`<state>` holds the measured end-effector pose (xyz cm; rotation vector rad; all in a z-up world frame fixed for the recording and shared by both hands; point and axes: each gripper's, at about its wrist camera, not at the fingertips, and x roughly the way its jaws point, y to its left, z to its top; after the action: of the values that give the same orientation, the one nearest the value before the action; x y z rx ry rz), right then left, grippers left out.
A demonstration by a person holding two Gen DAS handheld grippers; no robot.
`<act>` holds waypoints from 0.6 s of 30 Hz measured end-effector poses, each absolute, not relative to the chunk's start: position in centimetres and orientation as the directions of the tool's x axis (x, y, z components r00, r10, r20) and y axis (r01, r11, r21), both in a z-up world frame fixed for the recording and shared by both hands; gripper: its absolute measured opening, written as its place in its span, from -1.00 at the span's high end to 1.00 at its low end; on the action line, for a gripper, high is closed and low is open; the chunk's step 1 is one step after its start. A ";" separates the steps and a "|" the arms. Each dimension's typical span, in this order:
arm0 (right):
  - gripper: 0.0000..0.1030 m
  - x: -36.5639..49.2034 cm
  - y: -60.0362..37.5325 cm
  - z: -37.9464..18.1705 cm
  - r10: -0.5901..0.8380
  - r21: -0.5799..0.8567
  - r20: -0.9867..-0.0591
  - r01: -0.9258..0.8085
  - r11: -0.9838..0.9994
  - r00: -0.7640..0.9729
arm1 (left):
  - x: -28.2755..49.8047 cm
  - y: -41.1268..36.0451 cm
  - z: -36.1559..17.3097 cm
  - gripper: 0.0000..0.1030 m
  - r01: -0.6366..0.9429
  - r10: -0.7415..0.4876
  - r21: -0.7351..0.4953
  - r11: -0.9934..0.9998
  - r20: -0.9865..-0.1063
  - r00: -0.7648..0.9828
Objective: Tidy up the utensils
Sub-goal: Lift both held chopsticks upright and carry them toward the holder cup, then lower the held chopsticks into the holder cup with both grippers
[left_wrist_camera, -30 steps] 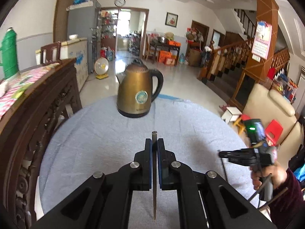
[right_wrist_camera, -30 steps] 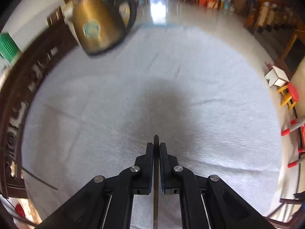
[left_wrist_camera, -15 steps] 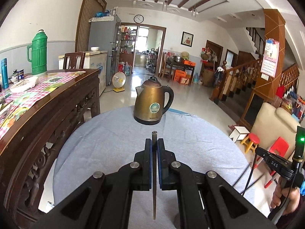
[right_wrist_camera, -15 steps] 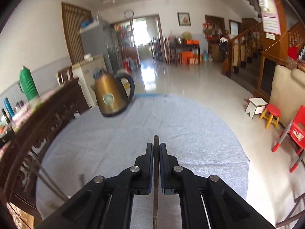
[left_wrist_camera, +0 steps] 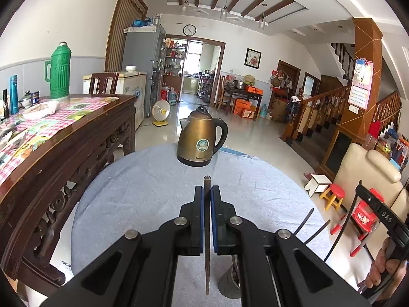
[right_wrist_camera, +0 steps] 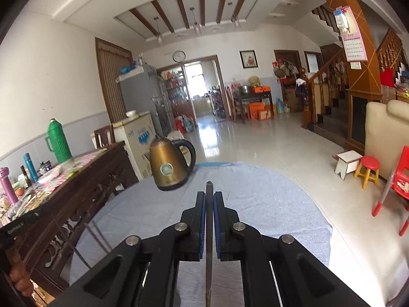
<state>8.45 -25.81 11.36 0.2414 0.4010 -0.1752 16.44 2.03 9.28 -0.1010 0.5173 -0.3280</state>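
A thin dark metal chopstick (left_wrist_camera: 207,232) stands upright between the pads of my left gripper (left_wrist_camera: 207,192), which is shut on it above the grey cloth of the round table (left_wrist_camera: 143,194). My right gripper (right_wrist_camera: 209,197) is shut on a second chopstick (right_wrist_camera: 209,232) in the same way. Under the left gripper's right arm a grey holder (left_wrist_camera: 230,284) shows in part. Two dark sticks (left_wrist_camera: 305,223) slant up beside it; where their lower ends rest is hidden. The right gripper's body and the hand (left_wrist_camera: 383,268) on it are at the left wrist view's right edge.
A bronze electric kettle (left_wrist_camera: 200,140) stands at the table's far edge. A carved dark wooden sideboard (left_wrist_camera: 64,153) with a green flask (left_wrist_camera: 59,73) and clutter runs along the left. A cream sofa (left_wrist_camera: 365,174), small stools and a red chair are on the right.
Both grippers have risen and pulled back from the kettle. The right wrist view has swung from looking down on the cloth to looking across the room. Each grip stays shut.
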 end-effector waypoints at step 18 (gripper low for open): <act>0.87 6.2 -21.0 11.5 -0.003 0.233 -0.344 0.089 0.968 0.939 | 13.7 0.4 9.2 0.90 0.277 -0.298 -0.116 0.954 -0.463 0.835</act>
<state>6.18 -21.02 11.49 0.2491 0.3493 -0.0472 13.66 0.36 9.23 -0.0445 0.4972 -0.3047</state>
